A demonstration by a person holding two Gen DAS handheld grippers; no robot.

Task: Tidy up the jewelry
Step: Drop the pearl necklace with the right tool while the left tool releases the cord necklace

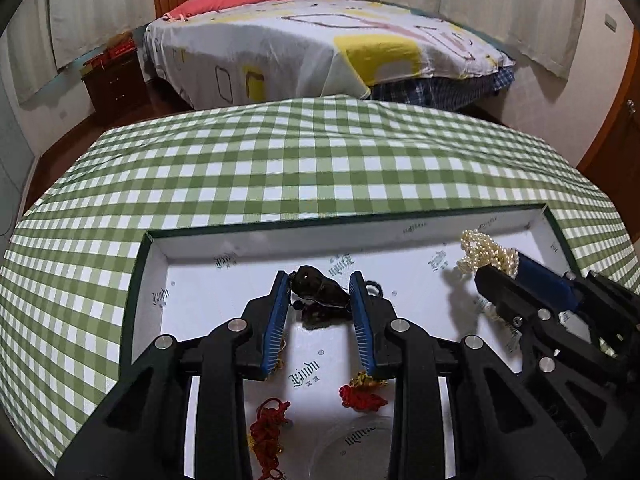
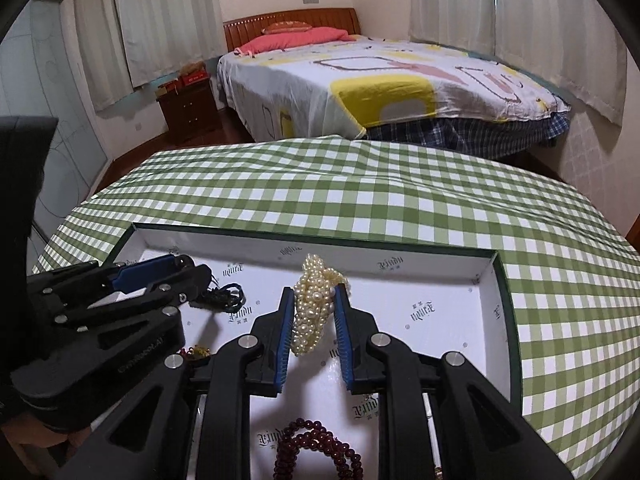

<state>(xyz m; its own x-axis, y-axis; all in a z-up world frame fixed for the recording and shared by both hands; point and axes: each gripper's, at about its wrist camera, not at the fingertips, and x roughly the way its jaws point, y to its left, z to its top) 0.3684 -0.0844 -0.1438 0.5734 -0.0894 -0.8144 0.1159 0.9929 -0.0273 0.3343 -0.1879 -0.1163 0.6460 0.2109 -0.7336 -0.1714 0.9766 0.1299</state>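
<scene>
1. Bedroom setting: a bed [image 1: 320, 44] with a patterned sheet and pink pillow stands beyond a table under a green checked cloth [image 1: 280, 168], with pale curtains [image 2: 160, 12] on the walls and a dark nightstand [image 2: 188, 108] beside the bed.
2. On the cloth sits a shallow box [image 1: 280, 236] with a dark green outside and a white printed lining.
3. Left gripper [image 1: 320, 292] reaches down into the box, its blue pads on either side of a dark glossy pendant [image 1: 320, 290]; the pads sit right against it, gripping it.
4. That pendant is near the box's middle, at or just above the lining; I cannot tell whether it rests on it. A thin black cord [image 2: 226, 296] trails from it.
5. Right gripper [image 2: 312, 308] is in the box's right part with a bunch of pearls [image 2: 316, 304] between its pads.
6. The left pad touches the pearls; the right pad seems to touch only their upper part, so the hold looks loose, and the jaws are narrowly apart.
7. Part of the pearl bunch pokes out past the fingertips toward the box's far wall.
8. Red knotted cords [image 1: 268, 436] with gold bits lie on the lining nearer the camera in the left view.
9. Dark red beads [image 2: 316, 452] lie at the near edge in the right view.
</scene>
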